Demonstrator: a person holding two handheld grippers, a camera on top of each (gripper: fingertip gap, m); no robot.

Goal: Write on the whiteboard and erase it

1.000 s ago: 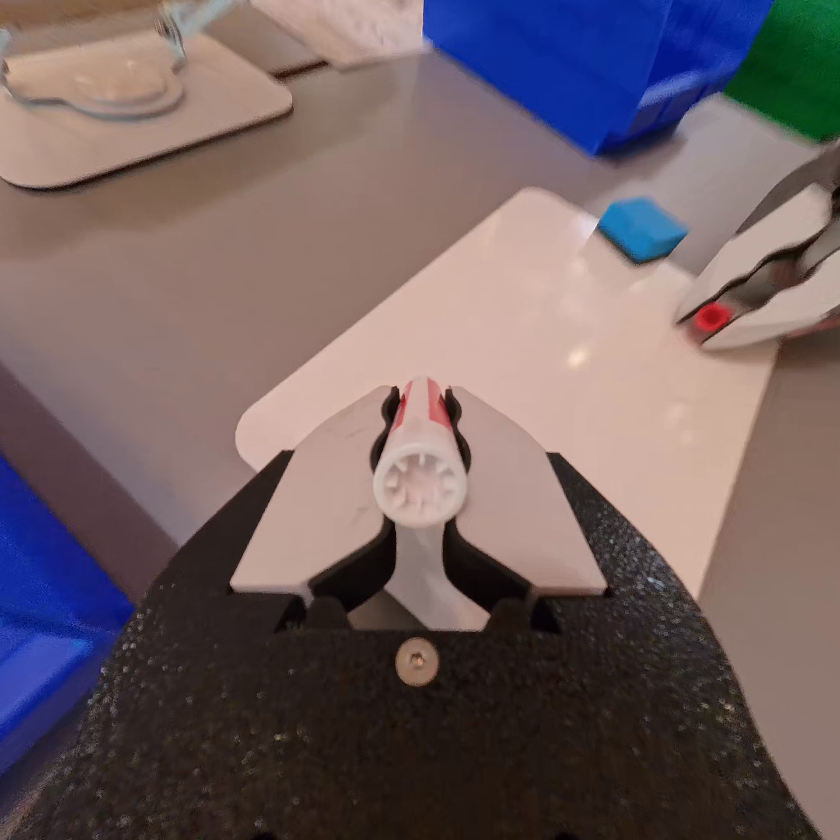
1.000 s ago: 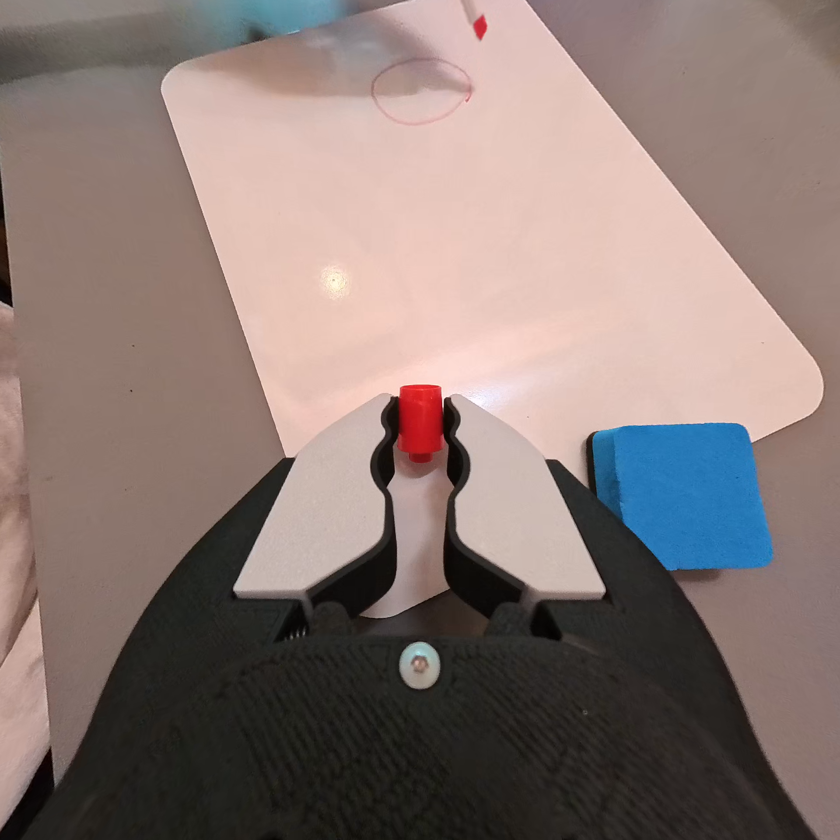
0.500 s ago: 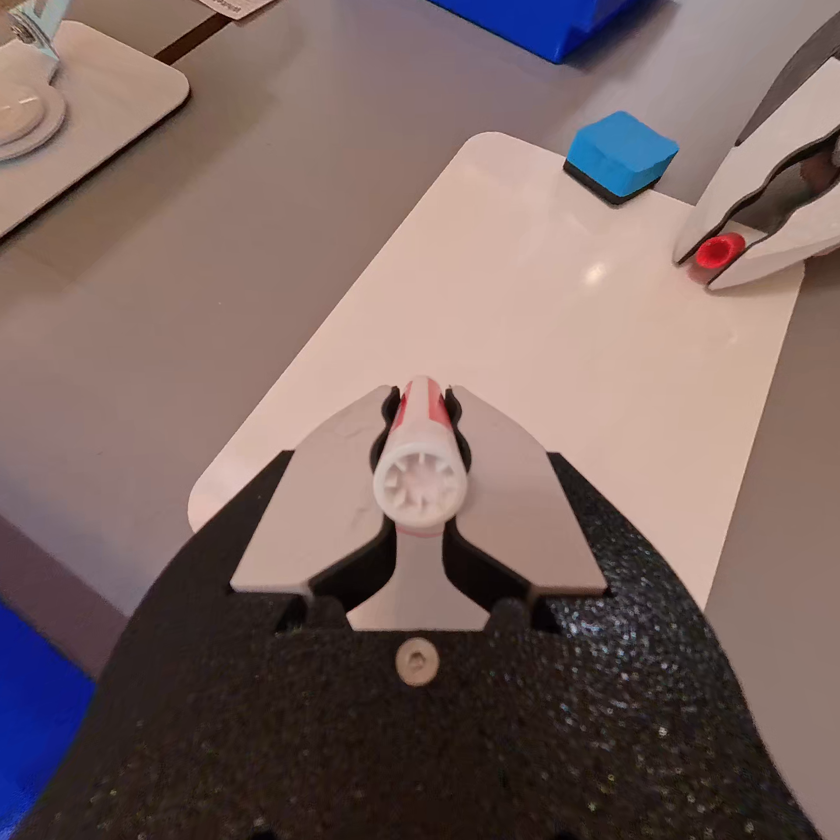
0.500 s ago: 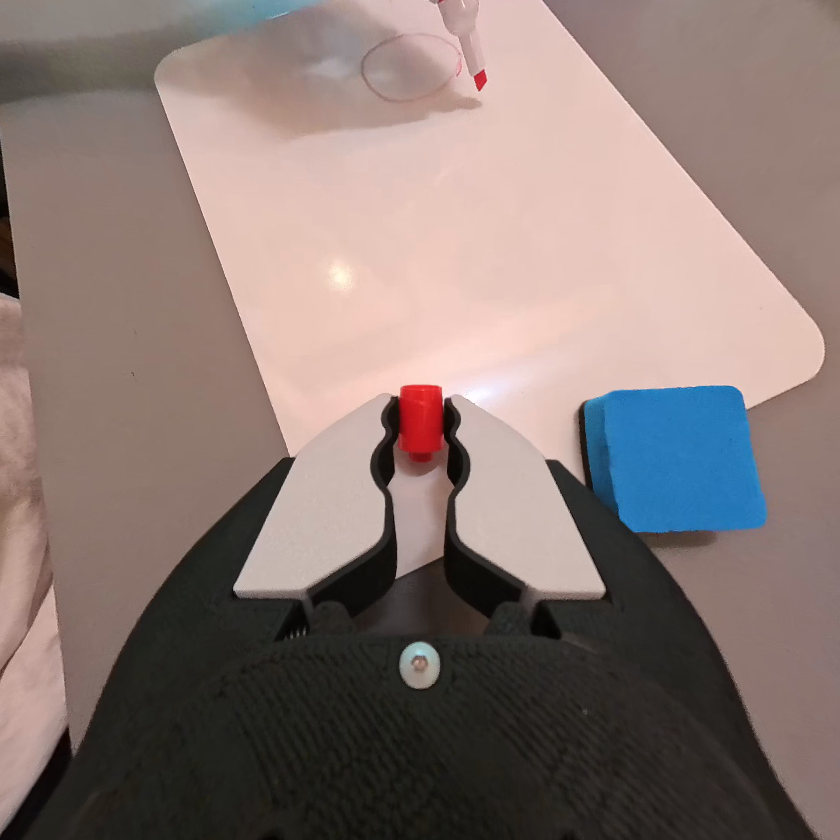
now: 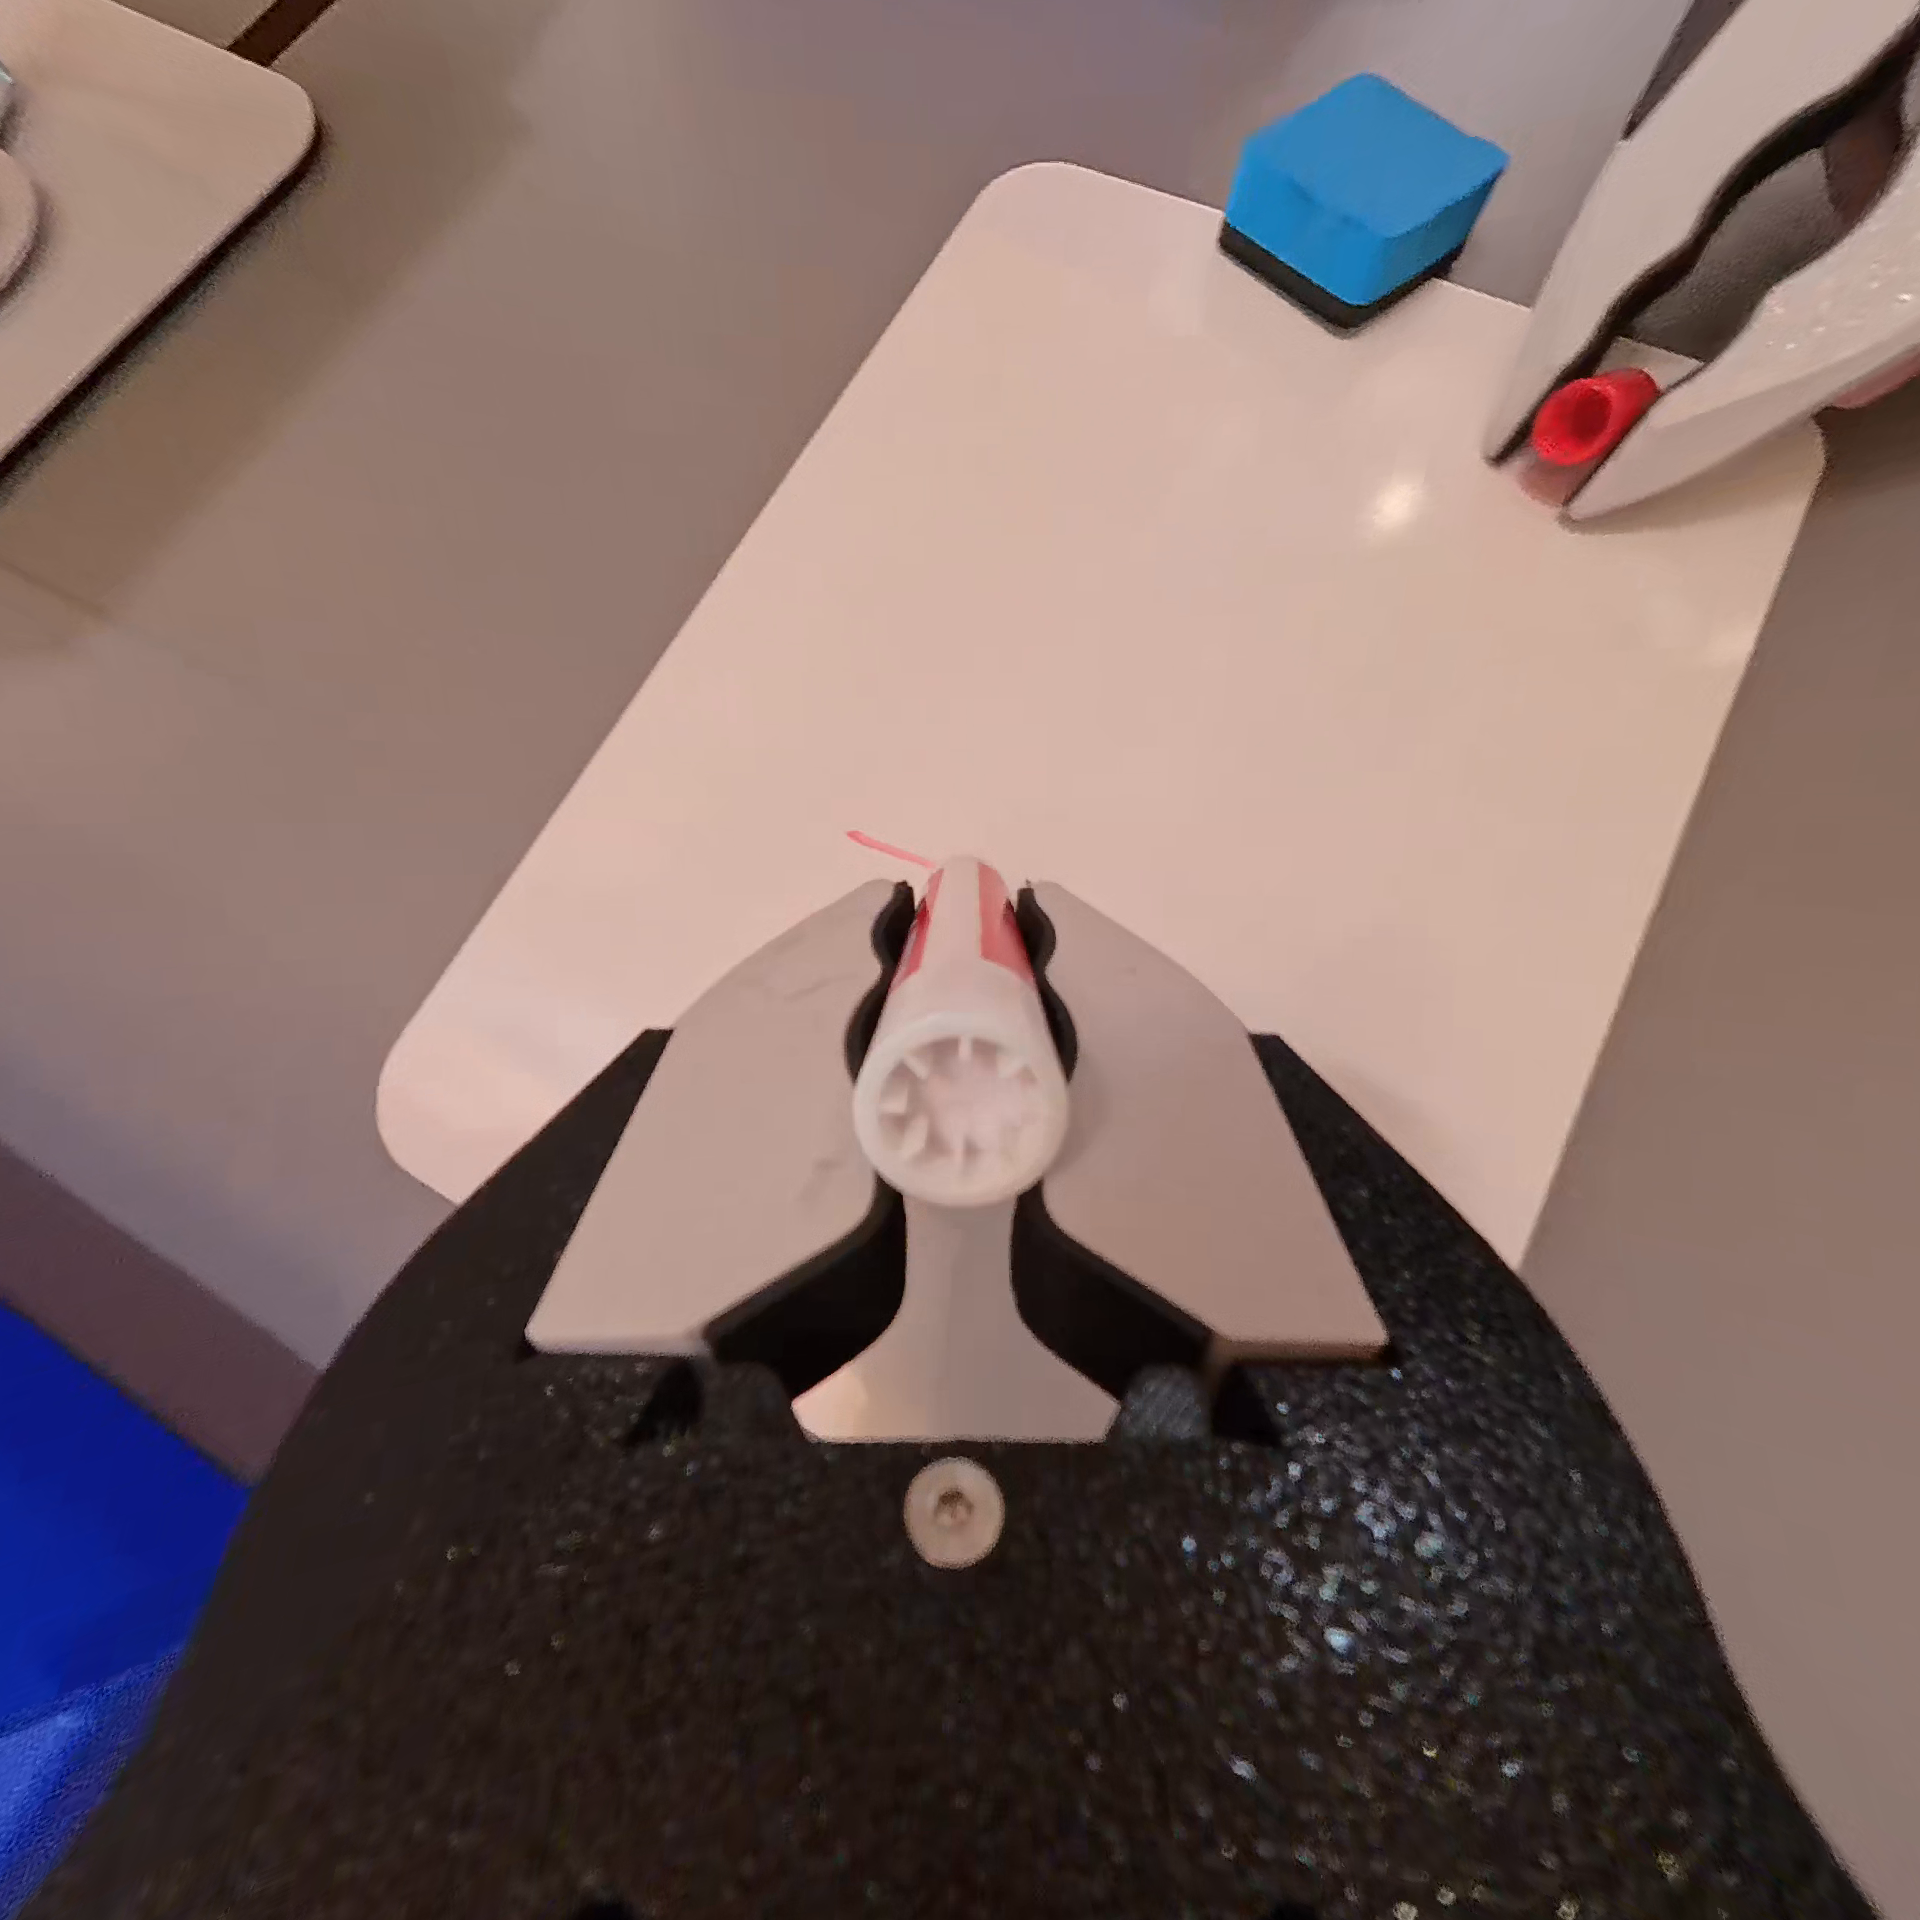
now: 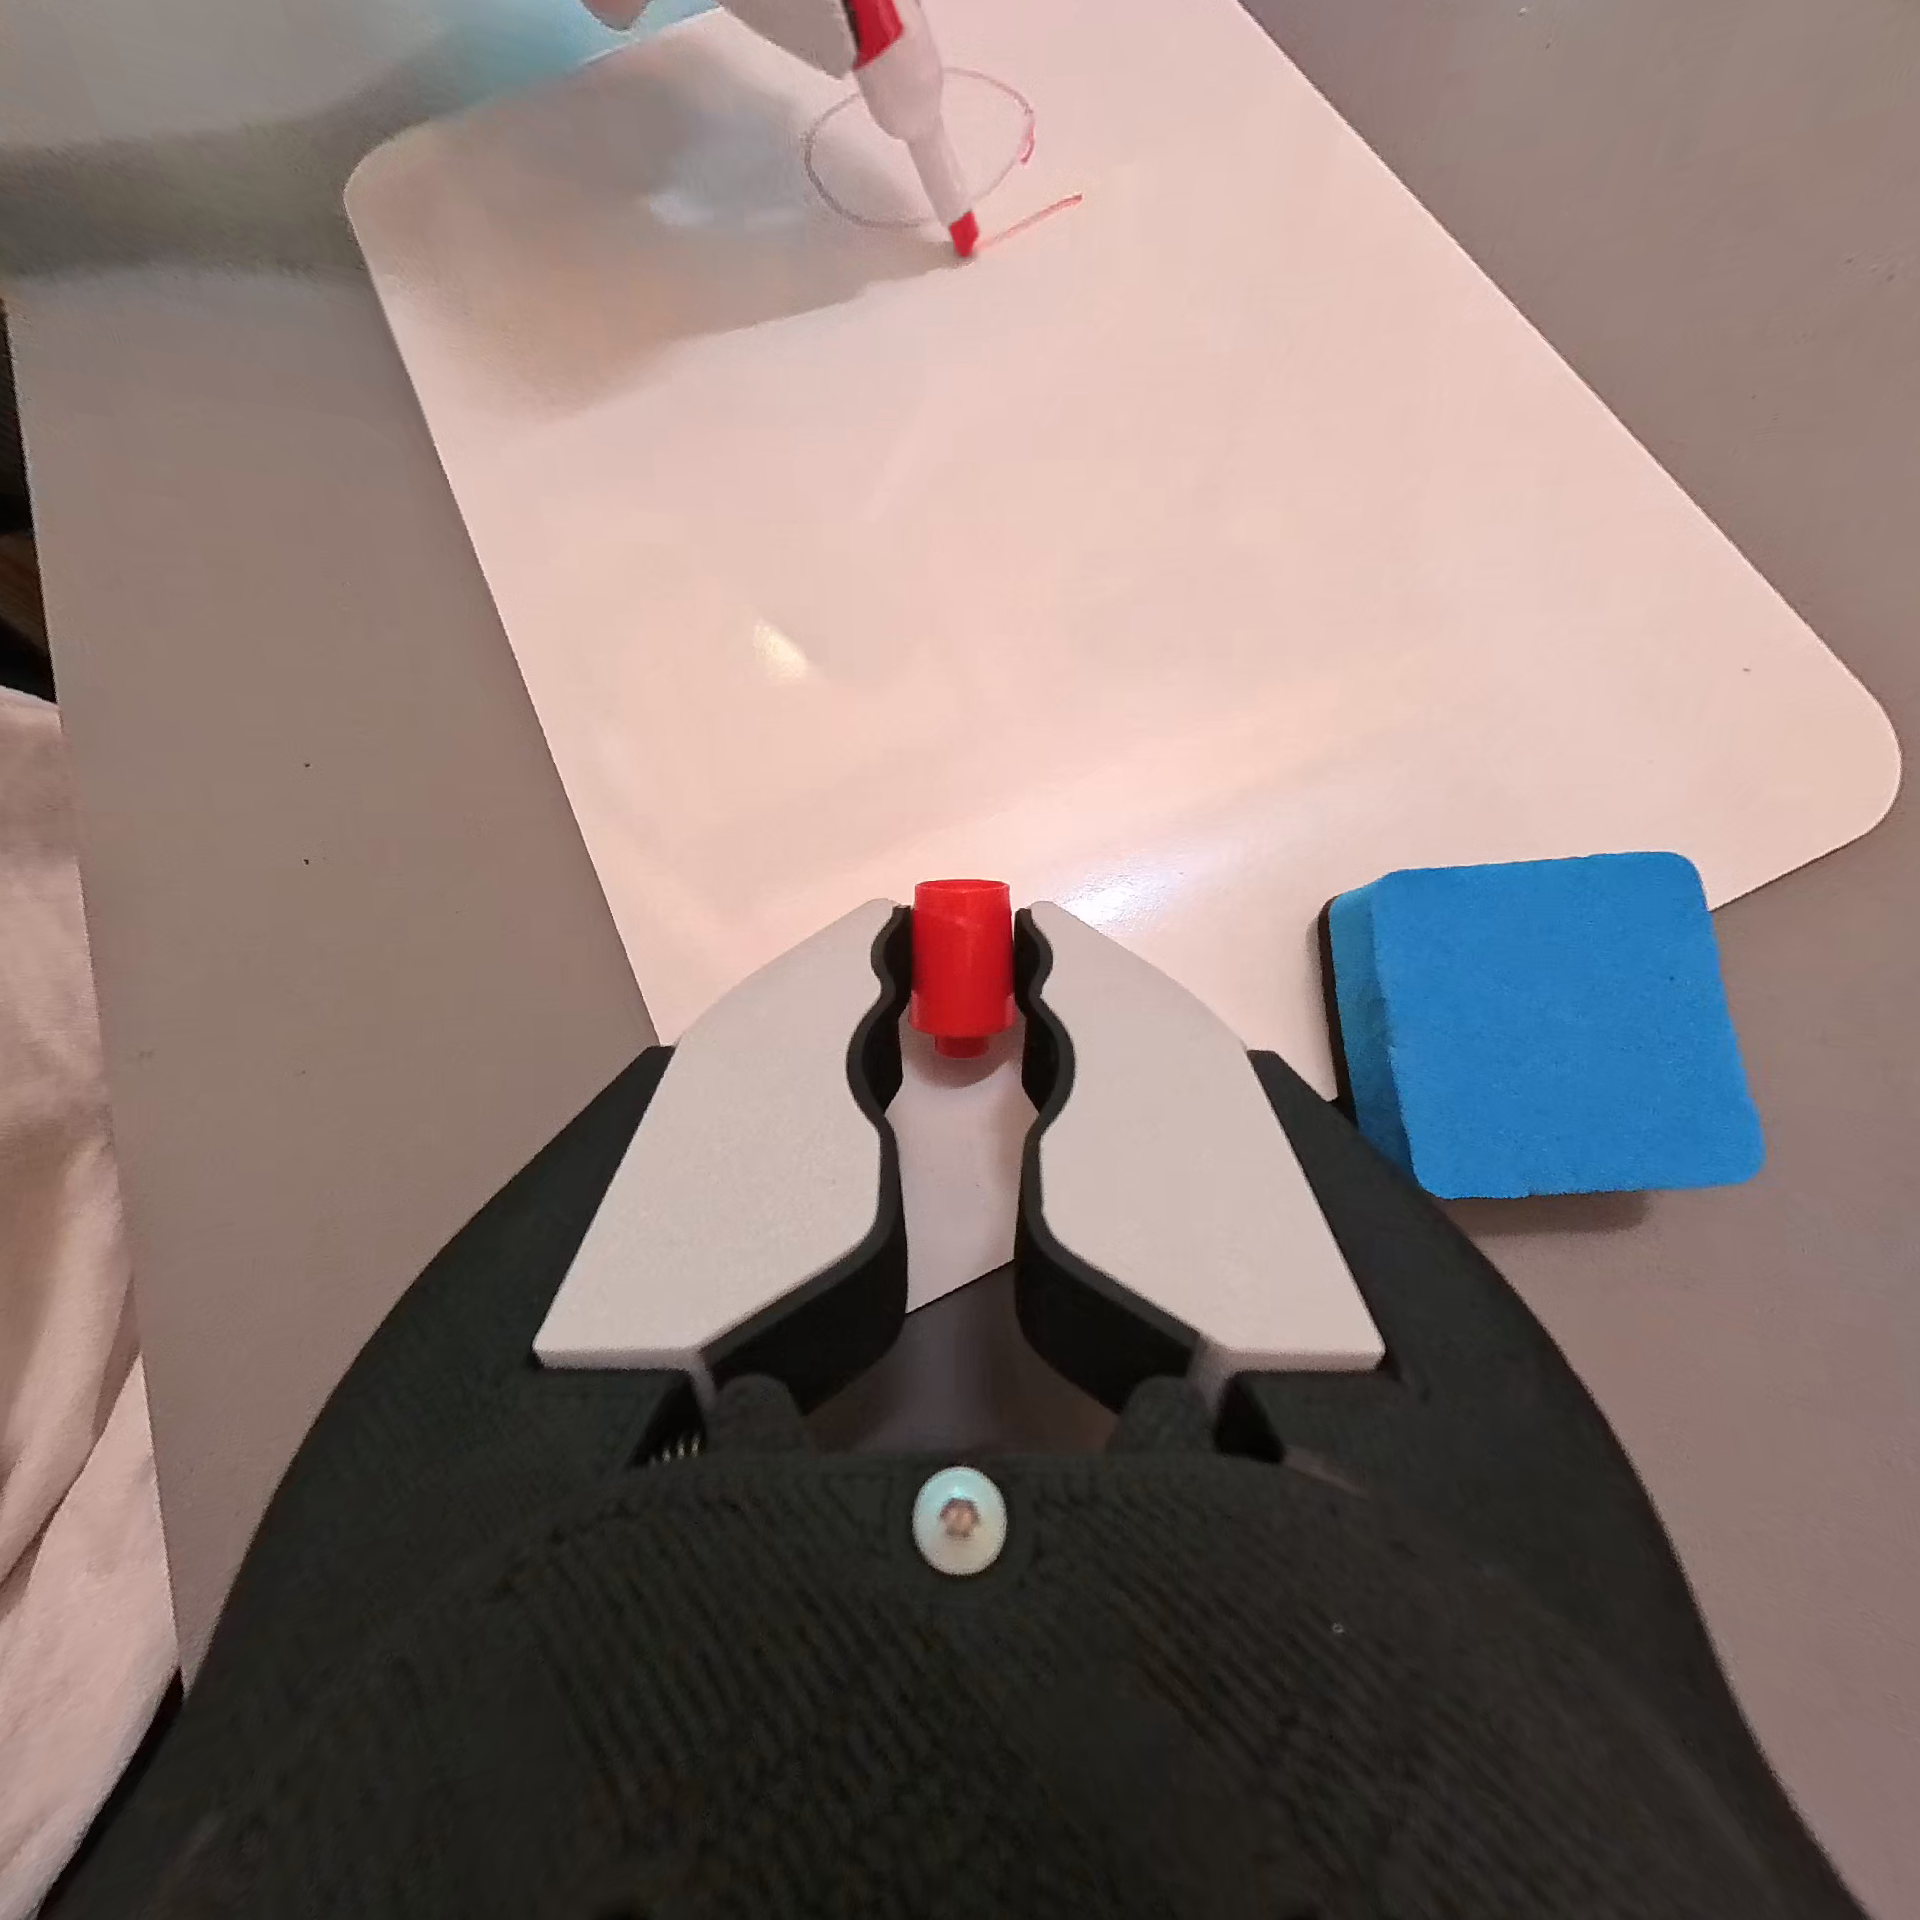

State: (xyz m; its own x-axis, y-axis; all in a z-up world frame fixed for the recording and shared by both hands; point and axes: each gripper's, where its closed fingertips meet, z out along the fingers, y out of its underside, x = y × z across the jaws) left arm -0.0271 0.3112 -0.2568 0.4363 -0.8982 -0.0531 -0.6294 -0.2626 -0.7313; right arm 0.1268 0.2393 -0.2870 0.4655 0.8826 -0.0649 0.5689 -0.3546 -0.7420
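A white whiteboard (image 5: pixel 1195 675) (image 6: pixel 1039 571) lies flat on the grey table. My left gripper (image 5: pixel 961 904) is shut on a white and red marker (image 5: pixel 961 1039), tip down on the board; the marker (image 6: pixel 914 125) also shows in the right wrist view, its red tip at the end of a short red stroke (image 6: pixel 1029 220) beside a drawn circle (image 6: pixel 920 145). My right gripper (image 6: pixel 961 920) is shut on the red marker cap (image 6: pixel 958 966) over the board's near corner; it also shows in the left wrist view (image 5: pixel 1558 457). A blue eraser (image 6: pixel 1548 1029) (image 5: pixel 1361 192) sits by the board's edge.
A pale board with a metal fitting (image 5: pixel 125 208) lies at the far left of the table. A blue bin (image 5: pixel 83 1558) is at the lower left. Pale fabric (image 6: pixel 52 1143) lies past the table's left edge in the right wrist view. Tip to tip, the grippers are about 20 cm apart. To the short red stroke (image 6: pixel 1029 220): left tips about 4 cm, right tips about 20 cm. From my right tips it is roughly 7 cm to the blue eraser (image 5: pixel 1361 192); from my left, 20 cm. My right wrist view (image 6: pixel 1484 928) looks at it from another angle.
The marker has come down onto the board and drawn a short red stroke beside the circle. My right gripper has stayed put, holding the cap.
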